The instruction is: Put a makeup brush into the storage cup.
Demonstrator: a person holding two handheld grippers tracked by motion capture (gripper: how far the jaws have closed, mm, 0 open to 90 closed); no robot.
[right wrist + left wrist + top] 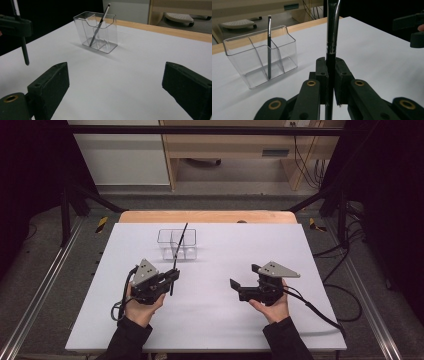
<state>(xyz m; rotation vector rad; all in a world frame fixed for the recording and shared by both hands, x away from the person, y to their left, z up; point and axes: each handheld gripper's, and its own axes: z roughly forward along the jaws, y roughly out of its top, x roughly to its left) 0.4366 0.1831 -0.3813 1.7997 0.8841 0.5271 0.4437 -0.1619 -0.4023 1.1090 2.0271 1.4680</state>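
My left gripper (175,275) (330,67) is shut on a dark makeup brush (331,37), held upright with its lower end just above the table (172,287). Across from it, the right gripper view shows this brush (24,51) hanging from the left gripper (15,25). A clear plastic organizer (165,236) (284,47) (110,27) stands just beyond the left gripper. A thin brush (182,237) (269,50) (100,23) leans inside it. My right gripper (244,276) (115,82) is open and holds nothing, low over the table to the right.
The white tabletop (210,320) has a wooden strip (207,216) along its far edge. Beyond it are a wooden shelf unit (235,150) and cables (345,245) on the floor at the right. The right gripper (412,27) shows at the edge of the left gripper view.
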